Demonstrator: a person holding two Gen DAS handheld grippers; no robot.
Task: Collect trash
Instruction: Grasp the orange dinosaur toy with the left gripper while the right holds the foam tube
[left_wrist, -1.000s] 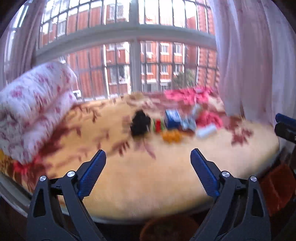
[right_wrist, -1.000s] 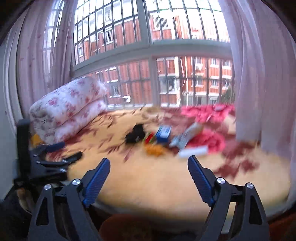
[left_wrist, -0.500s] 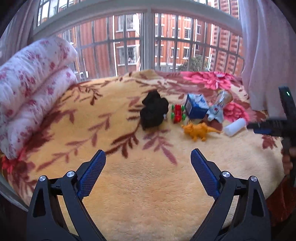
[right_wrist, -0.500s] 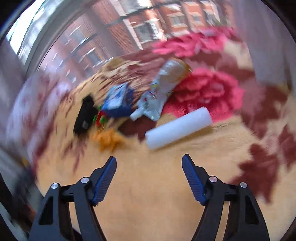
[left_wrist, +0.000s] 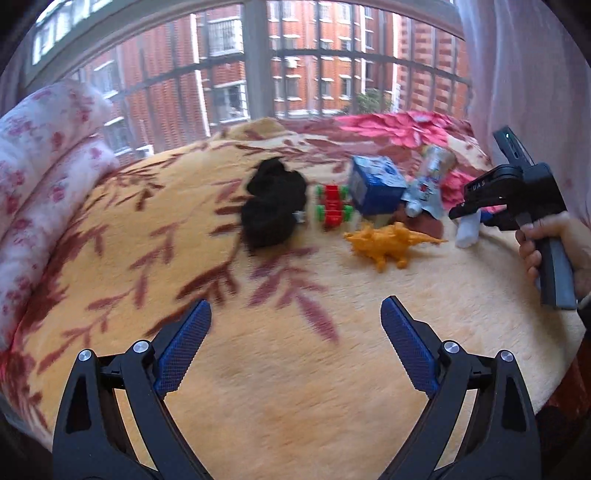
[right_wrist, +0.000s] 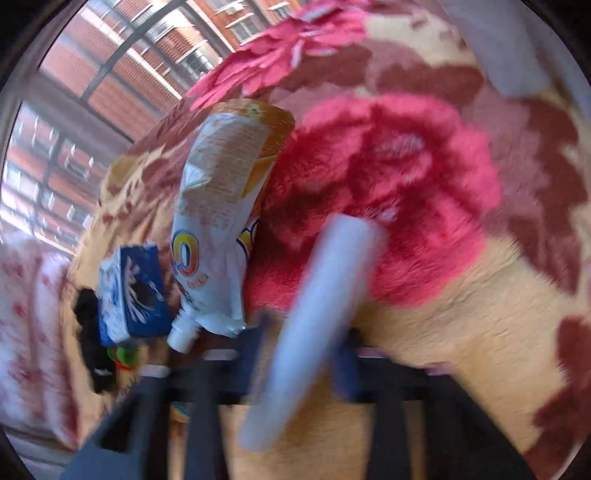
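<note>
A white paper tube (right_wrist: 314, 325) lies on the blanket between my right gripper's (right_wrist: 306, 350) blurred blue fingers, which stand close on both sides of it. In the left wrist view the right gripper (left_wrist: 476, 214) is over the tube's end (left_wrist: 467, 230). A crumpled drink pouch (right_wrist: 221, 221) and a blue-and-white carton (right_wrist: 129, 295) lie just left of the tube; they also show in the left wrist view as the pouch (left_wrist: 428, 184) and carton (left_wrist: 375, 184). My left gripper (left_wrist: 295, 347) is open and empty above bare blanket.
An orange toy dinosaur (left_wrist: 388, 242), a red-and-green toy car (left_wrist: 332, 206) and a black cloth bundle (left_wrist: 273, 206) lie in a row on the yellow floral blanket (left_wrist: 258, 369). A rolled flowered quilt (left_wrist: 40, 166) is at left. A window with bars is behind.
My right gripper has dropped down onto the white tube and its fingers have narrowed around it. My left gripper has moved closer to the blanket and stays open.
</note>
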